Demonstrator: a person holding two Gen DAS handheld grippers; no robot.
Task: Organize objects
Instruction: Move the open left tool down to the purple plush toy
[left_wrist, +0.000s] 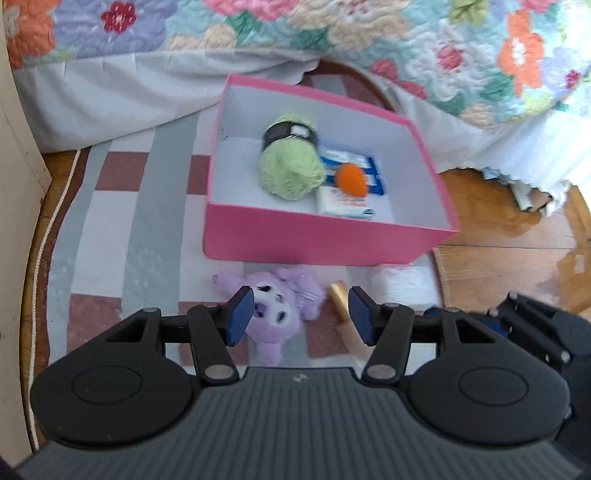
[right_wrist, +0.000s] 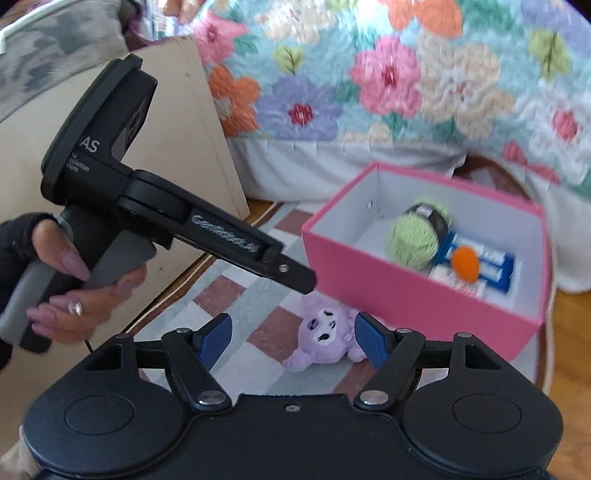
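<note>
Currently both tongs are apart with nothing clamped. Left tongs (left_wrist: 301, 314) straddle the purple plush toy (left_wrist: 275, 308) in the left wrist view: its head sits in the gap, pads not pressing it, so this reads as lining up for a pickup. Right tongs (right_wrist: 293, 339) point at the same plush from the other side, jaws wider, toy mostly between them but whether either pad touches it can't be told. In the right wrist view the left gripper, held by a hand (right_wrist: 70, 291), has its finger tips just above the toy.

Plush lies face-up on the checked rug (left_wrist: 110, 229), just in front of the near wall of the pink box (left_wrist: 314, 240). That puts it one short lift from the box, likely the next item to go in.

Beside it: a gold-capped item (left_wrist: 341, 299), blurred, and something white (left_wrist: 400, 286), both still outside the box.

Already inside: green yarn ball (left_wrist: 290, 166), orange ball (left_wrist: 351, 179), blue-and-white packets (left_wrist: 345, 201). Room left along the near and left sides for the plush.

Behind the box, a floral quilt (left_wrist: 369, 37) hangs off the bed.
</note>
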